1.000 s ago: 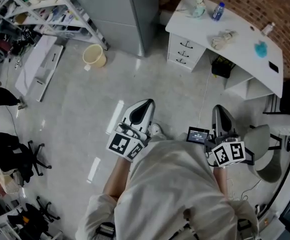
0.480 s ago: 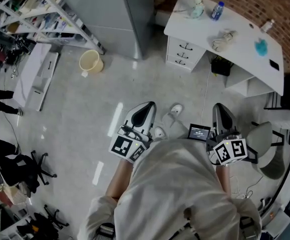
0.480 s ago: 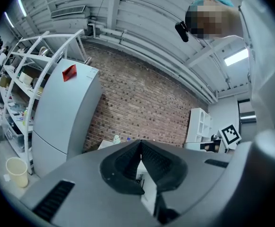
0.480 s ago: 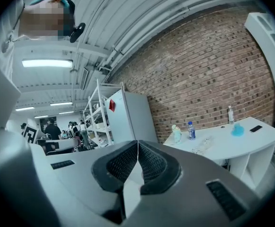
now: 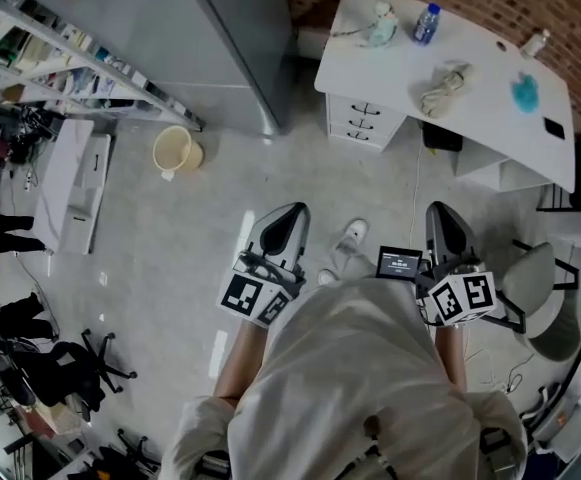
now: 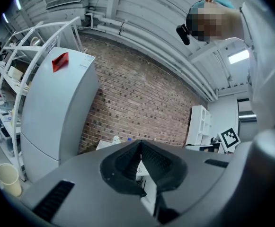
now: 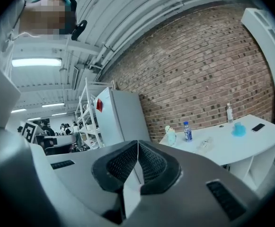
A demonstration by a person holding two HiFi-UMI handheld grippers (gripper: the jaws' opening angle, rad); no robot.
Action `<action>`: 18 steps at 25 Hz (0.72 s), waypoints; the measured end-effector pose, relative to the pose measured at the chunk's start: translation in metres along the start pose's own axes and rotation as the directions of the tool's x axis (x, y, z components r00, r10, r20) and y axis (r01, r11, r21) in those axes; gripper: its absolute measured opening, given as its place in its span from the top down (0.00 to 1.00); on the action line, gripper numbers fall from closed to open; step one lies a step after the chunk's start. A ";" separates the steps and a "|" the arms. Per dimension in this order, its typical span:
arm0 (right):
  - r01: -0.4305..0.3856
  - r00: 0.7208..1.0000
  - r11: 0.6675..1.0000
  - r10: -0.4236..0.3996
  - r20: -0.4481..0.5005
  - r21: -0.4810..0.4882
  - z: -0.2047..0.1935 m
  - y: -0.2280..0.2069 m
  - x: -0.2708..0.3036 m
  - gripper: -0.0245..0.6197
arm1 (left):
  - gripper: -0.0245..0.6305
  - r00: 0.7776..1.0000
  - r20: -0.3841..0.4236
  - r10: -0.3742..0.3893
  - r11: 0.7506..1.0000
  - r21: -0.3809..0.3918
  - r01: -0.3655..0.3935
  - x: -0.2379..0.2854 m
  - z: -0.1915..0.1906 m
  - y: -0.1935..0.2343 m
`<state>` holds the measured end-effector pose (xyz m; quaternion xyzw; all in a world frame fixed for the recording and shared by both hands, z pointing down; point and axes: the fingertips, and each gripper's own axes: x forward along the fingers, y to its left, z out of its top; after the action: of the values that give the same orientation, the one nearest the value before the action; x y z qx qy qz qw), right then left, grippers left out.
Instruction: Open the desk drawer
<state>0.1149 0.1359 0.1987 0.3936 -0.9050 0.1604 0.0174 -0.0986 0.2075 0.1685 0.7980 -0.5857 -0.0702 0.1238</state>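
Quick notes, head view. Both tools were pressed together w/ nothing in them: left gripper [image 5: 292,209] and right gripper [image 5: 438,209], each held out ahead of the person, and their own views showed the pads meeting tip to tip.

The desk drawer [image 5: 355,106] sat under the left end of the white desk [image 5: 490,118], well apart from both tools: approx 1 o'clock from the left one, 11 o'clock from the right. It was the top of a stack of three, and tbh I couldn't say which one was meant.

What could go wrong imo:
- wrong drawer, bc the handles [image 5: 368,109] were small, dark and stacked close
- closed jaws bumping a handle instead of taking it, if they didn't get spread first
- a pull off the slide line, which would prob bind the drawer
- a hard yank could rock the upright water bottle [image 5: 426,23] on top
- the thin floor cable [image 5: 416,198] ran toward the desk, so possible snag for feet

Orientation: the drawer front faced approx 7 o'clock, so I'd guess it slides out that way. Its long axis ran approx 10 to 4, same as the desk.
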 end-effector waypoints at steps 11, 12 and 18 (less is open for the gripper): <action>0.021 0.999 1.000 -0.021 -0.041 -0.019 0.013 -0.071 0.074 0.92 | 0.95 0.997 -0.068 -0.044 0.998 0.049 0.047 0.114 0.000 0.031; 0.018 0.999 0.999 -0.019 -0.046 -0.028 0.014 -0.076 0.080 0.92 | 0.95 0.997 -0.071 -0.044 0.997 0.054 0.048 0.121 0.000 0.033; 0.008 0.996 0.996 -0.016 -0.090 -0.087 0.017 -0.085 0.110 0.92 | 0.95 0.991 -0.110 -0.071 0.996 0.047 0.077 0.153 -0.006 0.049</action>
<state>0.1014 -0.0009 0.2234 0.3904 -0.9069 0.1387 0.0763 -0.0955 0.0481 0.1929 0.8247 -0.5497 -0.0165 0.1321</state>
